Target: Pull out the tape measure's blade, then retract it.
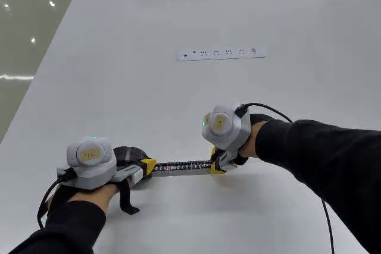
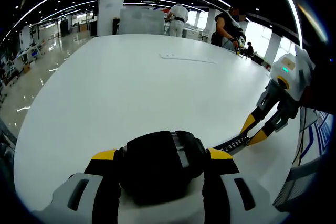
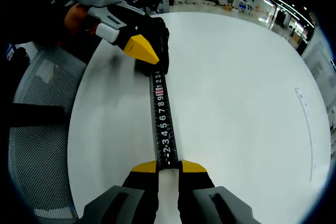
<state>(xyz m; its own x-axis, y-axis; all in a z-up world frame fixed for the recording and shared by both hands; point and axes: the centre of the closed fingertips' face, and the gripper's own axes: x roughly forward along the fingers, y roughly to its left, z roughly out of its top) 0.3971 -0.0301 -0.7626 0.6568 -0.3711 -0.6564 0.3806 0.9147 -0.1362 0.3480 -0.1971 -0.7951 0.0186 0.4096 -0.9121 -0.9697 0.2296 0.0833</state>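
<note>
Jaws of right gripper [image 3: 169,167] pinched on the blade [image 3: 161,124] tip, likely to draw it. Blade runs flat from those fingers to tape measure case [image 2: 157,170], clamped between left gripper [image 2: 163,154] jaws as anchor on white table [image 1: 178,16].

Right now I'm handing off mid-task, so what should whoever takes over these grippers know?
Left gripper: shut on the black case, at the near left of the table.
Right gripper: shut on the tip of the blade.
The blade runs straight from the case to the right gripper, low over the table.
Done: the blade is partly pulled out.
Left: pull further if more length is wanted, then feed the blade back into the case, probably while keeping hold of the tip so it does not snap back.
A power strip lies further back, away from the work.
</note>
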